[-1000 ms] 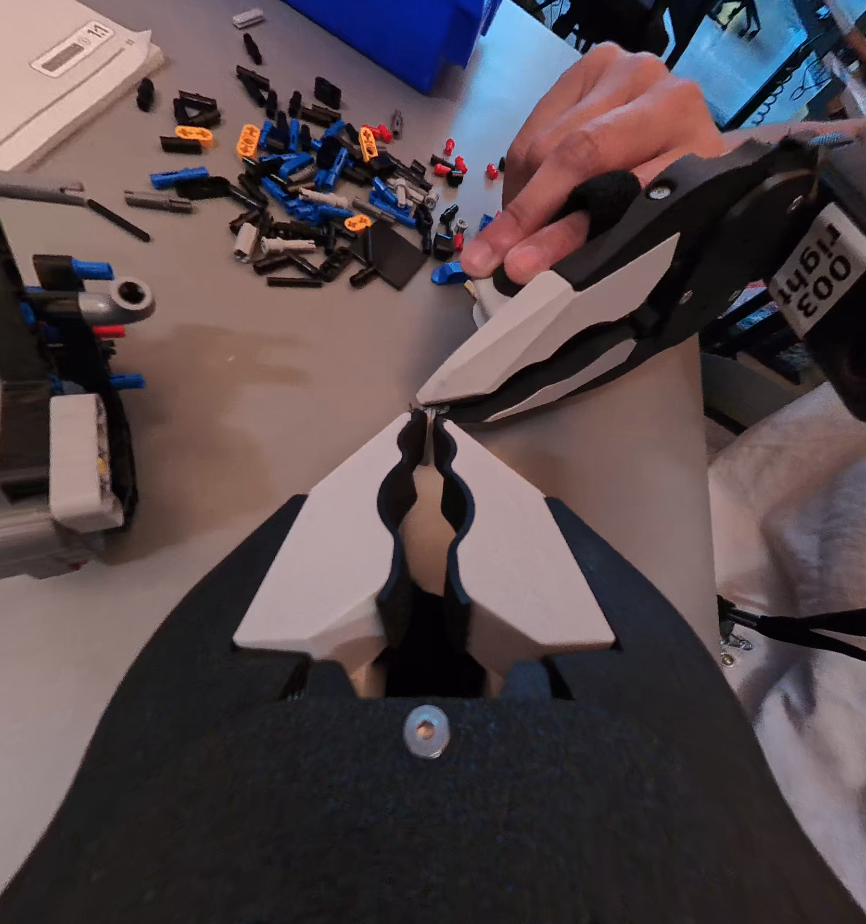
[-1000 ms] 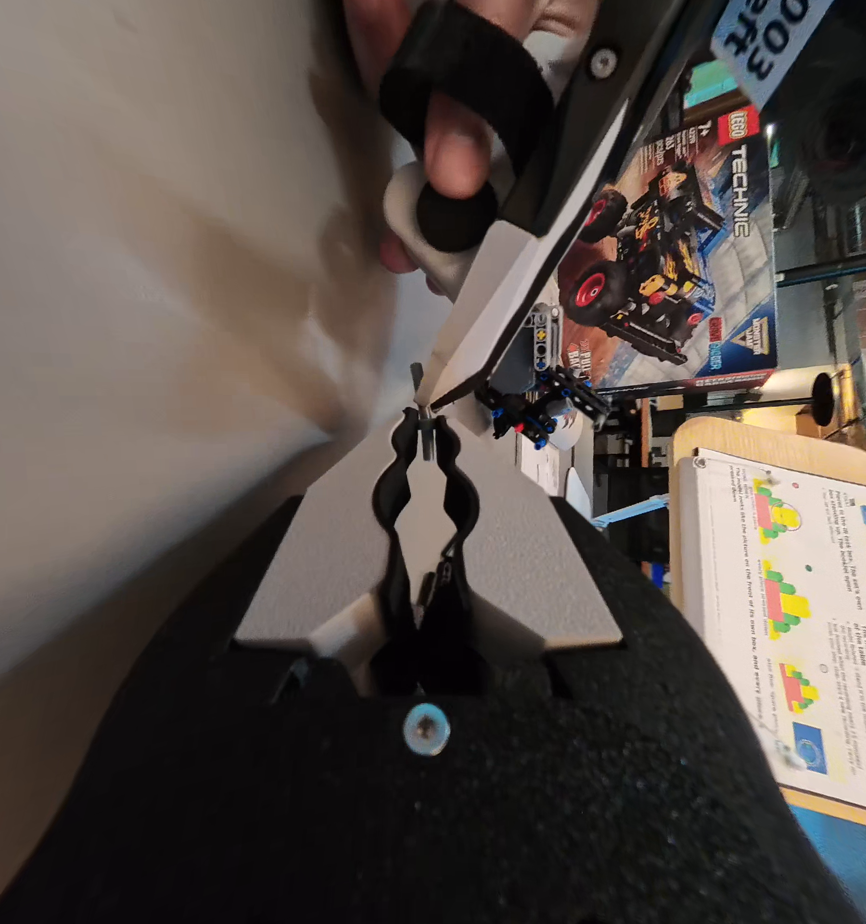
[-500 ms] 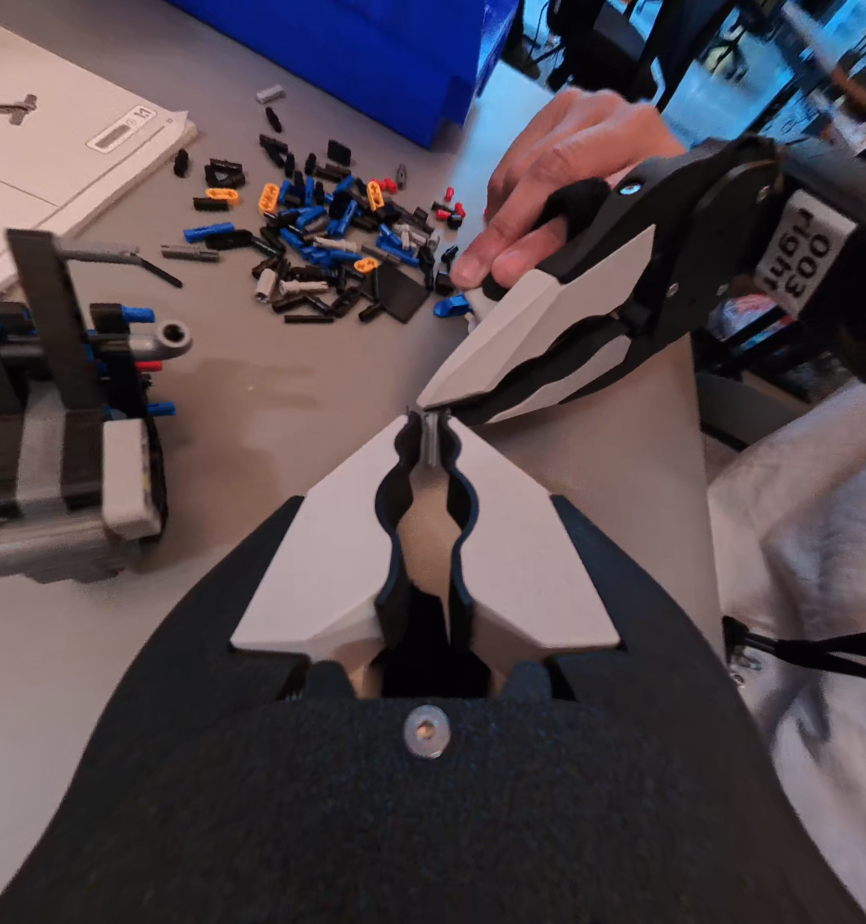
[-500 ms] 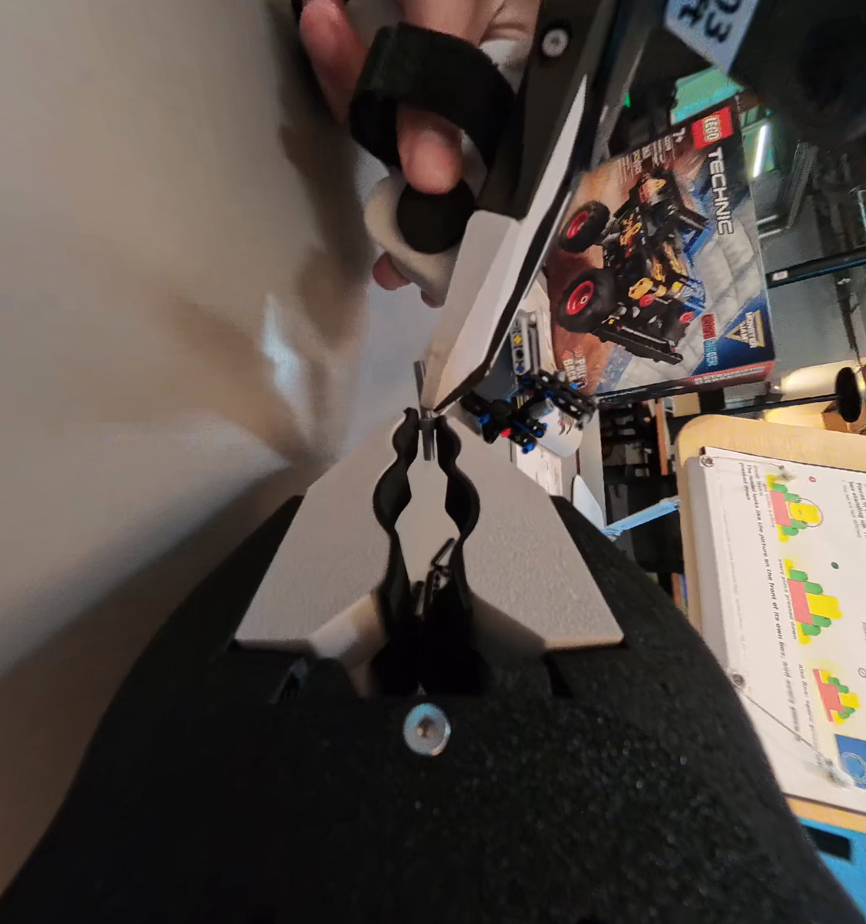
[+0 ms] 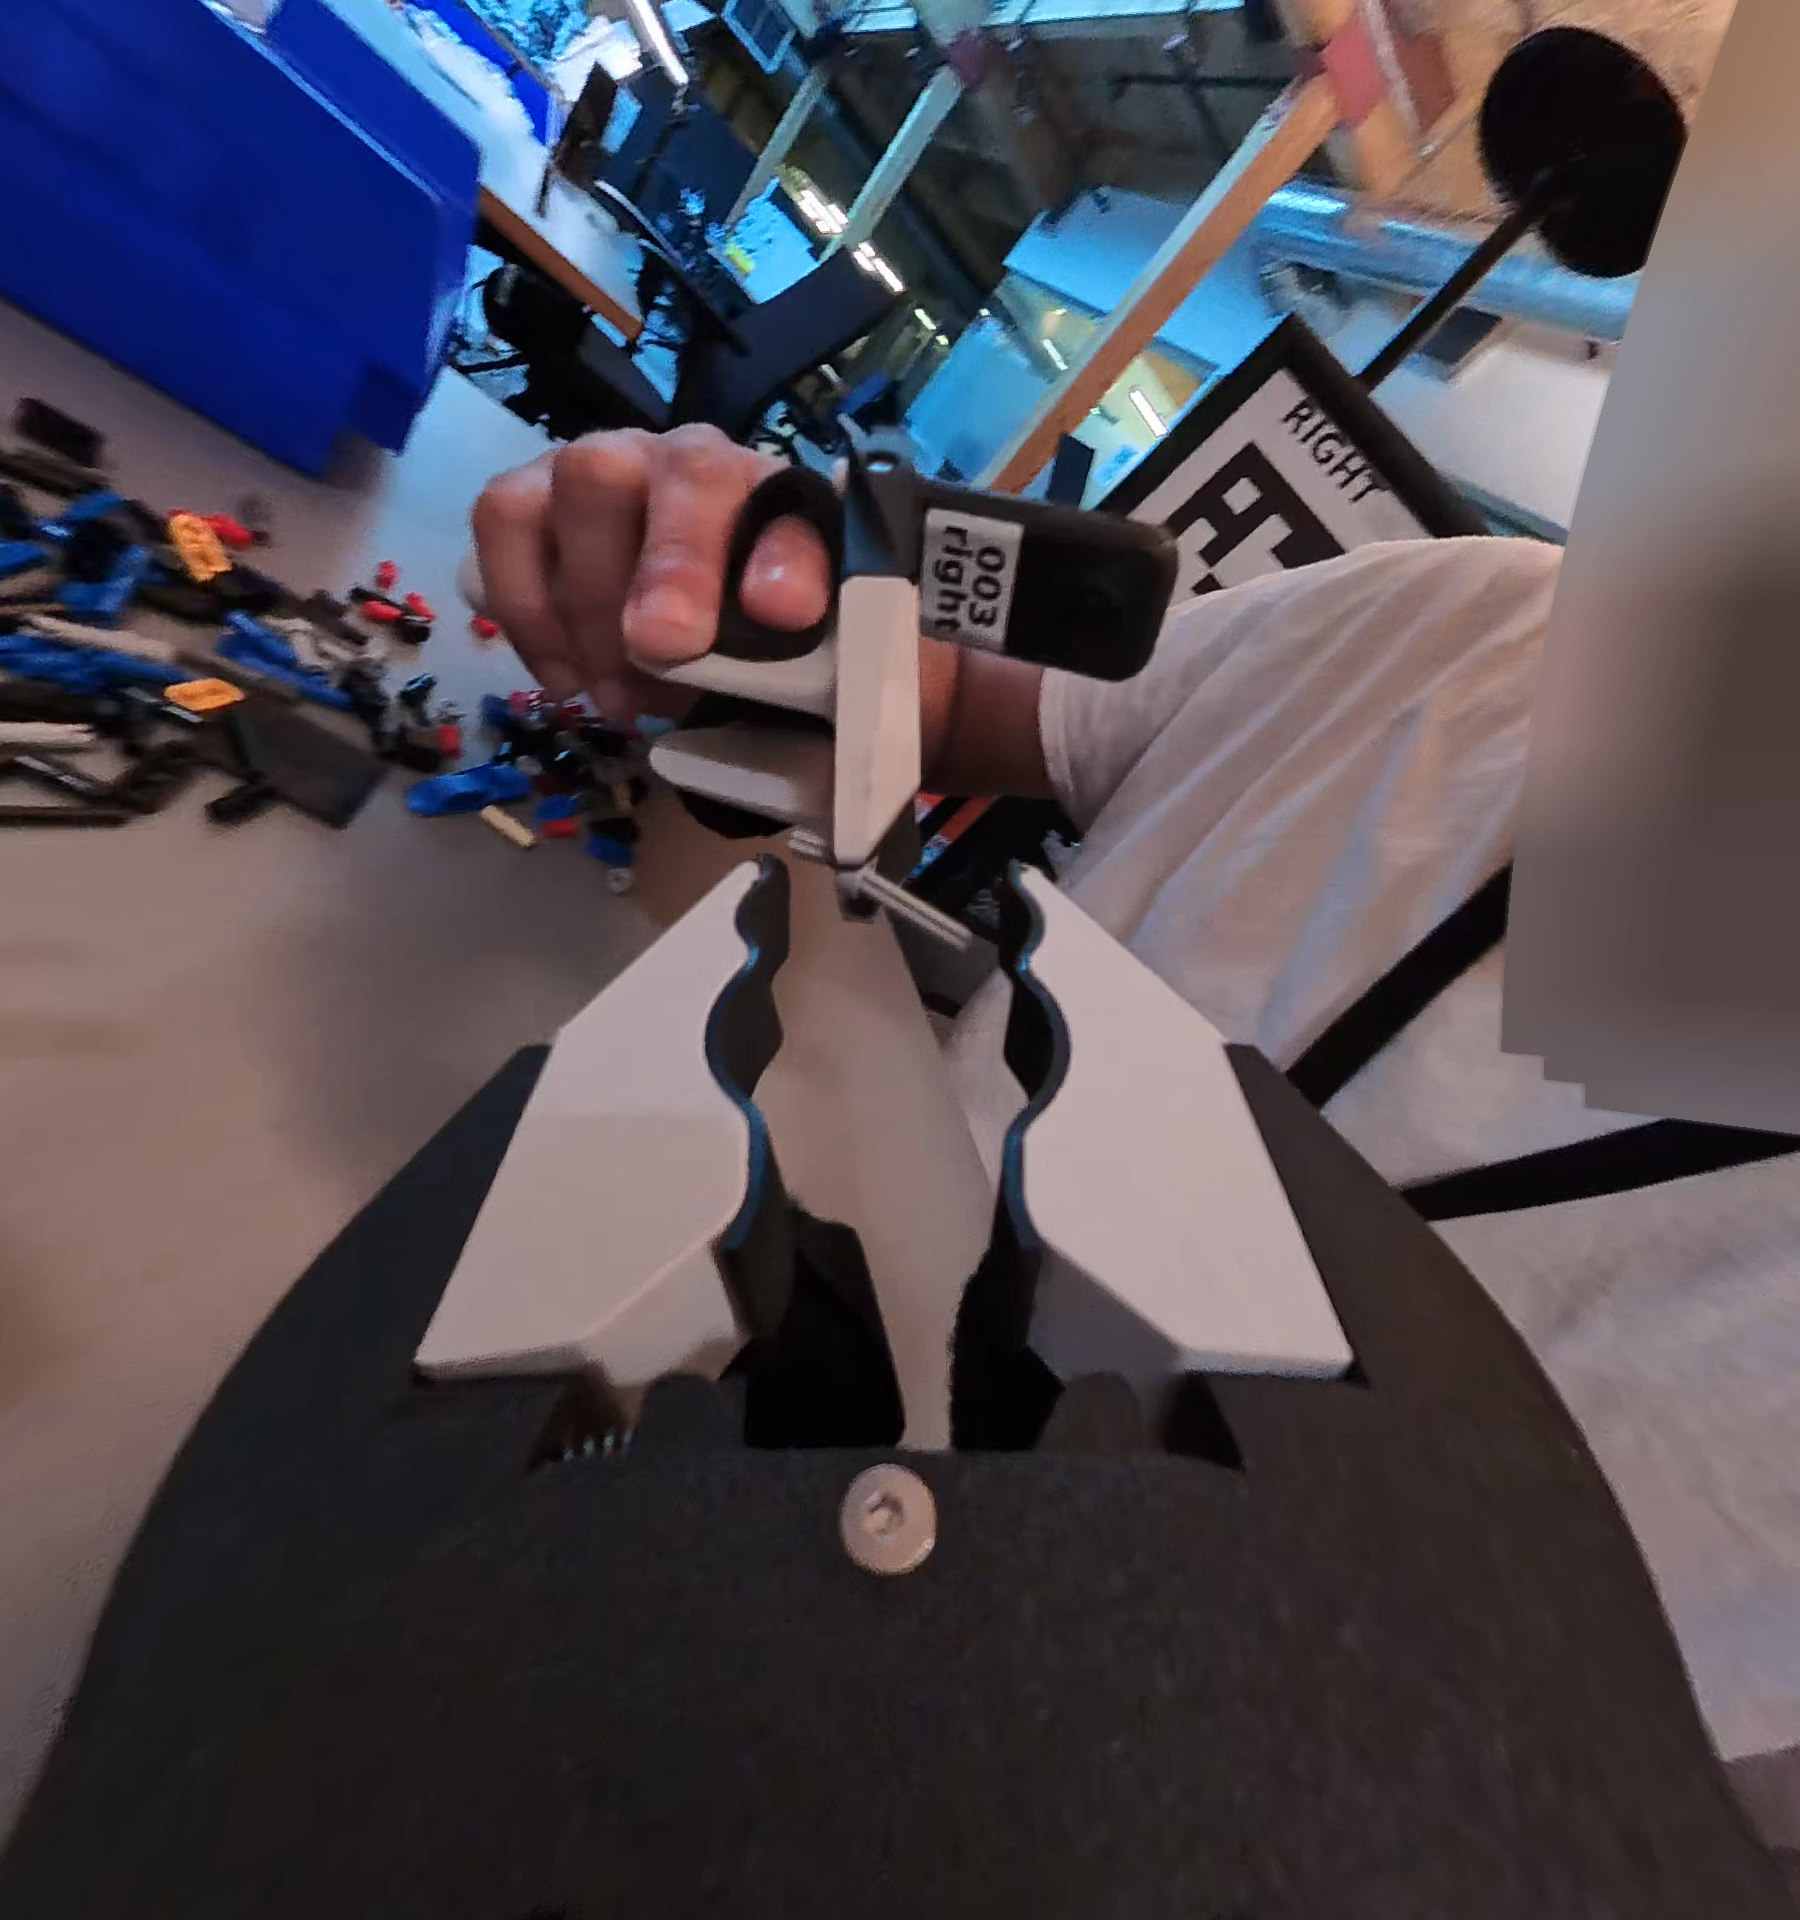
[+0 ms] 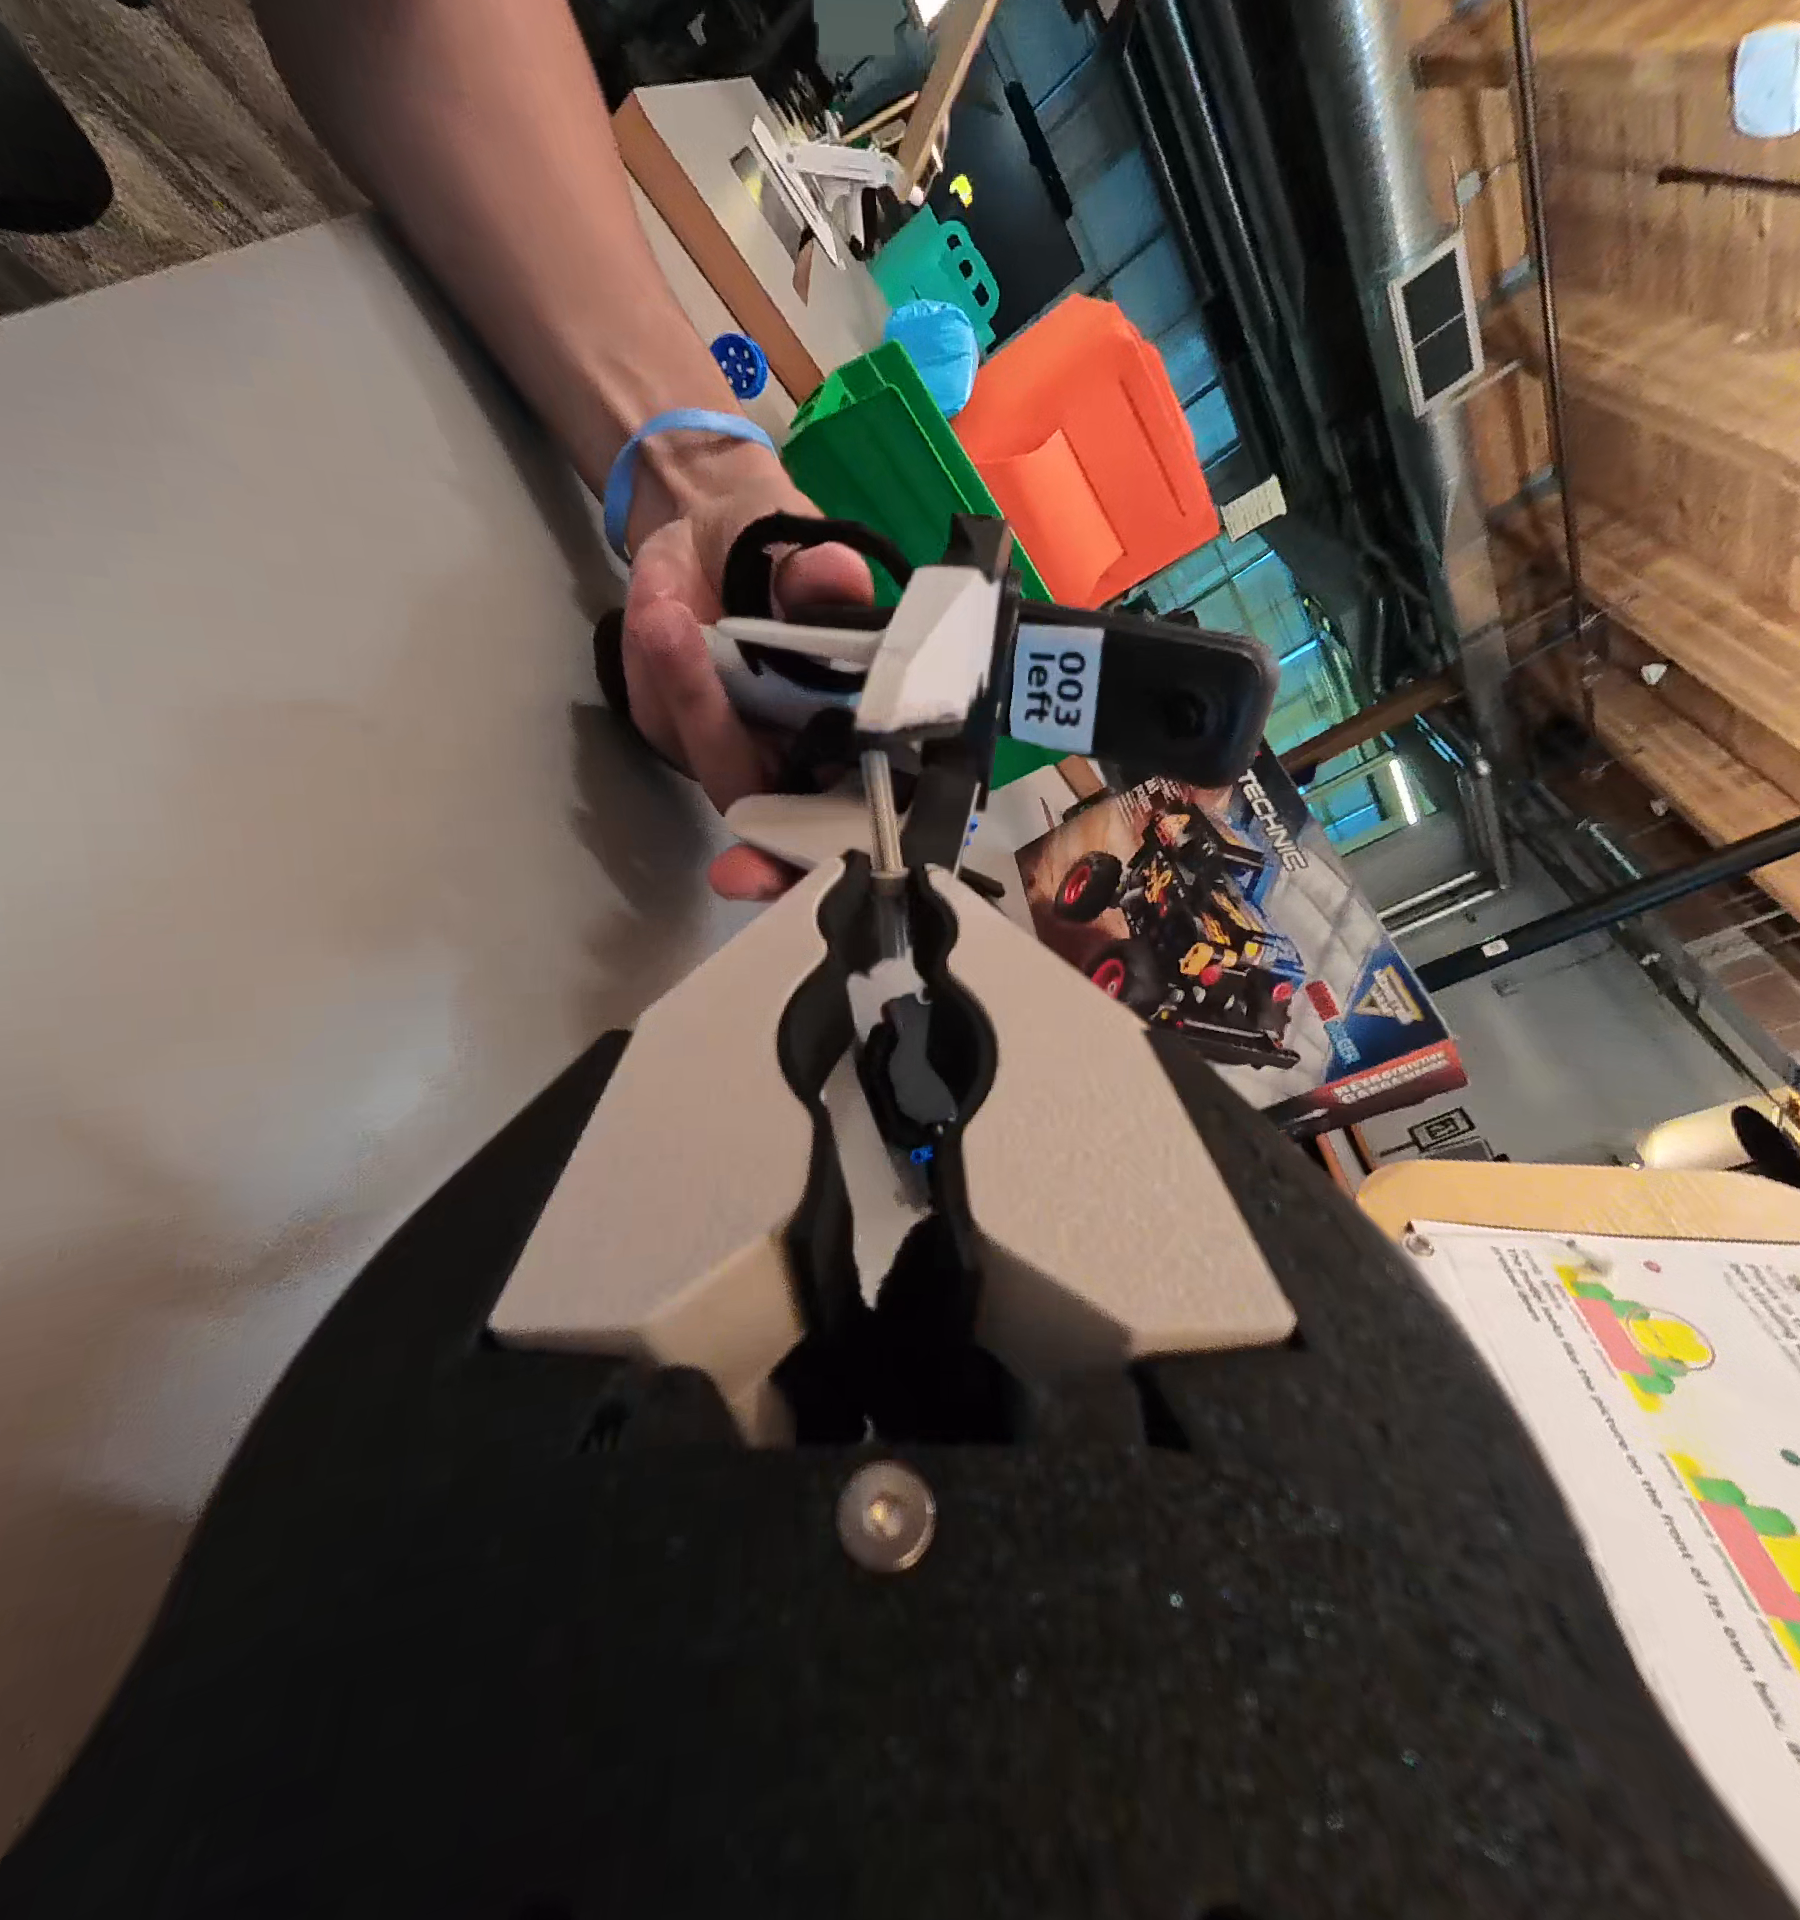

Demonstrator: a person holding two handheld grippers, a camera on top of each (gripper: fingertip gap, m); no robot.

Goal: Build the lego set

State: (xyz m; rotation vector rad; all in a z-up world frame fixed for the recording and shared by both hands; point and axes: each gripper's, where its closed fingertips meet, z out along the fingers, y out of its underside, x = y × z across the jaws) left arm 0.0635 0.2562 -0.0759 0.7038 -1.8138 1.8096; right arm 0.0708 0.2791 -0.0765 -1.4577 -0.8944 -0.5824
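My right gripper (image 6: 885, 868) is shut on a thin grey axle (image 6: 883, 821) that sticks out past its tips toward the left gripper (image 6: 922, 707). In the left wrist view, my left gripper (image 5: 893, 873) is open and empty, its fingers spread wide. The right gripper (image 5: 860, 868) points down between them with the axle (image 5: 880, 899) lying crosswise at its tips. A pile of loose black, blue, red and orange Lego pieces (image 5: 148, 644) lies on the grey table (image 5: 200, 1039) to the left.
A blue bin (image 5: 179, 187) stands behind the pile. In the right wrist view, the Lego set box (image 6: 1239, 935), green (image 6: 875, 468) and orange (image 6: 1083, 457) bins and a printed sheet (image 6: 1654, 1507) lie to the right. A person's white sleeve (image 5: 1291, 779) is close by. Only a small space, under 4 cm, lies between the two pairs of fingers.
My left gripper has opened and let go of the axle, which stays in the right gripper. Both views have swung, and the partly built model has left the left wrist view.
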